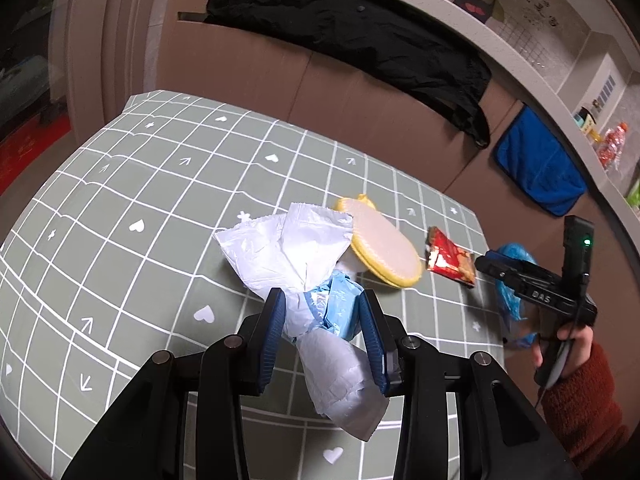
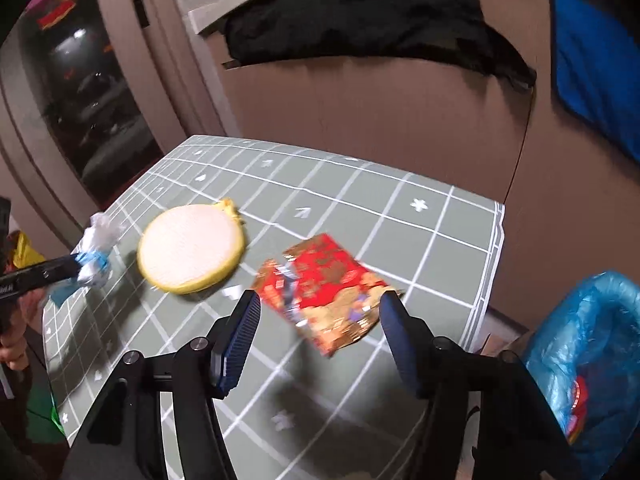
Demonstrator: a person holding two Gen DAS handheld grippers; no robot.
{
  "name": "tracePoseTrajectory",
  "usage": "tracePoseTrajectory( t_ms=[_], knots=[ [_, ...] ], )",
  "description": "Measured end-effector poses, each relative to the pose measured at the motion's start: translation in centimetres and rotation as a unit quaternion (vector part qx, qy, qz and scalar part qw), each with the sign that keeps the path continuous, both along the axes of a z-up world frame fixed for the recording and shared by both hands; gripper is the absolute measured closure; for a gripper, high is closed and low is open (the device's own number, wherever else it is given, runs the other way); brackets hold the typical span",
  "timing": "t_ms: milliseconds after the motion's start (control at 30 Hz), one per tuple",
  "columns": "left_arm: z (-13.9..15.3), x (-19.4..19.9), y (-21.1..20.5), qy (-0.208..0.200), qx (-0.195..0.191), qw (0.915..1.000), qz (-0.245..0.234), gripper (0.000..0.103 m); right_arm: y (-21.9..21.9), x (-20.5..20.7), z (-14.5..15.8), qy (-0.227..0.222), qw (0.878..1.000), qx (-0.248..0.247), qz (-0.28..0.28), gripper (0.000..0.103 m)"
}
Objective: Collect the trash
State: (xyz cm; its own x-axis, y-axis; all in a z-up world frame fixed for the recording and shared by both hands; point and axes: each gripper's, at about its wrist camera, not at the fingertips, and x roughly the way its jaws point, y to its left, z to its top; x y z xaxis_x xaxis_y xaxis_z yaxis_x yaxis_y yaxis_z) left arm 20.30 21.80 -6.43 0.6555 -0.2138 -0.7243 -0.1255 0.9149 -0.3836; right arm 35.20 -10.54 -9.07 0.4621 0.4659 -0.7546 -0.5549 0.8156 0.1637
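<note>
The left gripper (image 1: 323, 320) pinches a crumpled white-and-blue plastic wad (image 1: 312, 280) above the green gridded tablecloth (image 1: 120, 200). The right gripper (image 2: 316, 320), jaws spread, hovers over the red foil snack wrapper (image 2: 320, 284). The wrapper probably lies flat on the cloth, so the gripper should come down low, clear of the yellow round sponge pad (image 2: 190, 252), and then carry it to the blue-lined bin (image 2: 592, 352).

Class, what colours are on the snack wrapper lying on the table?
Red and gold, on the snack wrapper; clearest in the right wrist view.

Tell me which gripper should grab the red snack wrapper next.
Right. The right gripper is open, right over the red snack wrapper. The left gripper is shut on a white and blue wad.
</note>
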Motion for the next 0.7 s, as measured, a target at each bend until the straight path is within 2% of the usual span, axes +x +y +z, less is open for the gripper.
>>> tracePoseTrajectory(
  t_ms=[100, 167, 200, 233, 300, 333, 367, 467, 533, 567, 633, 667, 700],
  knots=[
    [-0.6, 0.6, 0.3, 0.011, -0.002, 0.9999, 0.006, 0.064, 0.3, 2.3, -2.1, 0.020, 1.000, -0.018, 0.004, 0.043],
    [-0.9, 1.0, 0.4, 0.016, -0.001, 0.9998, 0.008, 0.064, 0.5, 3.4, -3.2, 0.041, 0.999, -0.014, 0.008, 0.042],
    [-1.2, 1.2, 0.4, 0.019, 0.001, 0.9998, 0.009, 0.064, 0.6, 3.5, -3.1, 0.034, 0.999, -0.003, 0.009, 0.039],
    [-1.4, 1.4, 0.4, 0.023, 0.001, 0.9997, 0.009, 0.064, 1.2, 3.8, -3.2, 0.045, 0.999, 0.002, 0.020, 0.035],
    [-2.0, 1.9, 0.4, 0.032, -0.002, 0.9994, 0.010, 0.064, 1.6, 3.7, -3.3, 0.046, 0.999, 0.000, 0.029, 0.017],
    [-2.2, 2.0, 0.4, 0.034, -0.005, 0.9994, 0.010, 0.064, 2.7, 3.3, -3.6, 0.040, 0.998, -0.024, 0.046, 0.013],
    [-2.4, 2.2, 0.4, 0.036, -0.006, 0.9993, 0.009, 0.064, 2.7, 3.3, -3.6, 0.040, 0.998, -0.024, 0.046, 0.009],
    [-2.8, 2.3, 0.2, 0.039, -0.009, 0.9991, 0.009, 0.064, 5.4, 2.3, -4.2, 0.006, 0.990, -0.126, 0.070, 0.009],
    [-2.9, 2.2, 0.2, 0.040, -0.012, 0.9991, 0.008, 0.064, 5.8, 2.2, -4.2, 0.003, 0.990, -0.123, 0.065, 0.008],
    [-2.9, 2.1, 0.1, 0.040, -0.013, 0.9991, 0.008, 0.064, 5.8, 2.2, -4.2, 0.002, 0.991, -0.120, 0.058, 0.012],
    [-3.0, 1.8, 0.2, 0.038, -0.013, 0.9991, 0.008, 0.064, 5.6, 2.0, -3.9, -0.006, 0.992, -0.116, 0.048, 0.033],
    [-2.9, 1.7, 0.2, 0.038, -0.015, 0.9991, 0.009, 0.064, 5.4, 1.7, -3.7, -0.010, 0.992, -0.114, 0.046, 0.050],
    [-2.9, 1.6, 0.2, 0.036, -0.017, 0.9992, 0.010, 0.064, 5.0, 1.3, -3.3, -0.003, 0.992, -0.117, 0.040, 0.060]
  ],
)
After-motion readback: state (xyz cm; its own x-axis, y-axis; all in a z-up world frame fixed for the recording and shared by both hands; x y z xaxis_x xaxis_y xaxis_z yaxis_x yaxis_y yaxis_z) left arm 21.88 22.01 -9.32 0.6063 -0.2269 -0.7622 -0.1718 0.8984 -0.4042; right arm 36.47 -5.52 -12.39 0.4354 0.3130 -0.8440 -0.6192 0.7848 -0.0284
